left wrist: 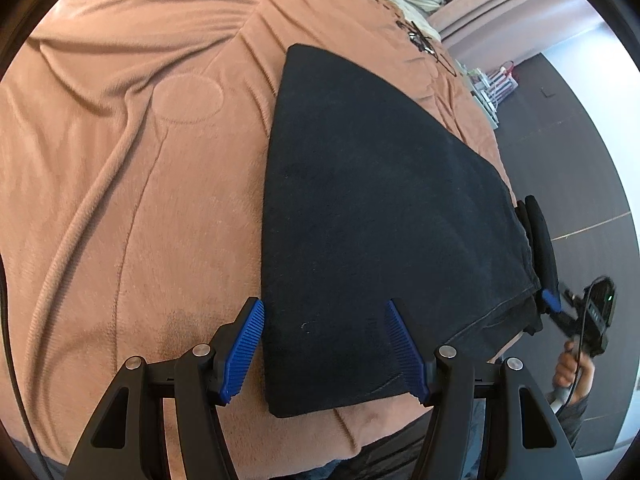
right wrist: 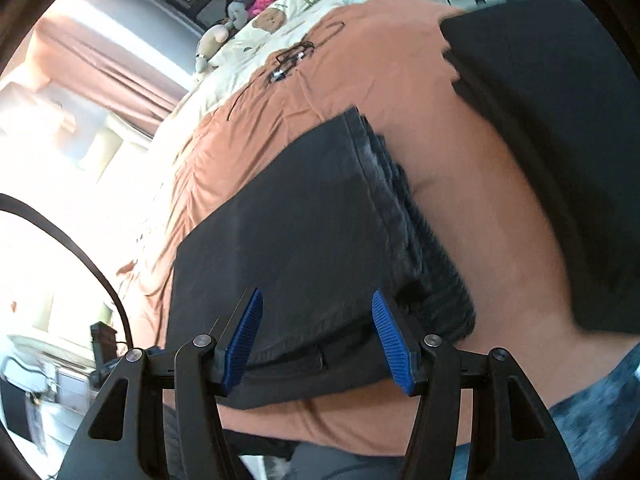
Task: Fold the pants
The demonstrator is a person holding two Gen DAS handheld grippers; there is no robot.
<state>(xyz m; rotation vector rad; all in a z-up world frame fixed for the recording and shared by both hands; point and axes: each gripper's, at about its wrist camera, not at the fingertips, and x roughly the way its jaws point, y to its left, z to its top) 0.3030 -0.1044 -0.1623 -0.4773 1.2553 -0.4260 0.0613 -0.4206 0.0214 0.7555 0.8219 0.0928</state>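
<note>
On the bed, over a rust-coloured blanket [left wrist: 120, 160], the dark pants [left wrist: 380, 200] lie folded into a flat, stacked slab near the bed's front edge, approx. squared off. We judge them soft and limp w/ a bit of weight: thick fabric, several layers showing at the stepped edge in the right wrist view, so any one layer taken alone would prob. peel away and spoil the fold. Best hold, in our view, is a pinch through the whole stack at a corner or along the near folded edge, one gripper per side (a single-point lift would let the rest sag). Our left gripper [left wrist: 324, 344] is spread, tilted down at the near edge of the pants, one blue pad just off the left side, the other over the cloth, pinching nothing. Our right gripper [right wrist: 316, 340] is also spread, pads over the dark fabric, not pressing on it as far as we can tell; that view is blurred. In the left wrist view it sits at the far right edge of the pants, a hand [left wrist: 570, 368] on its handle.
</note>
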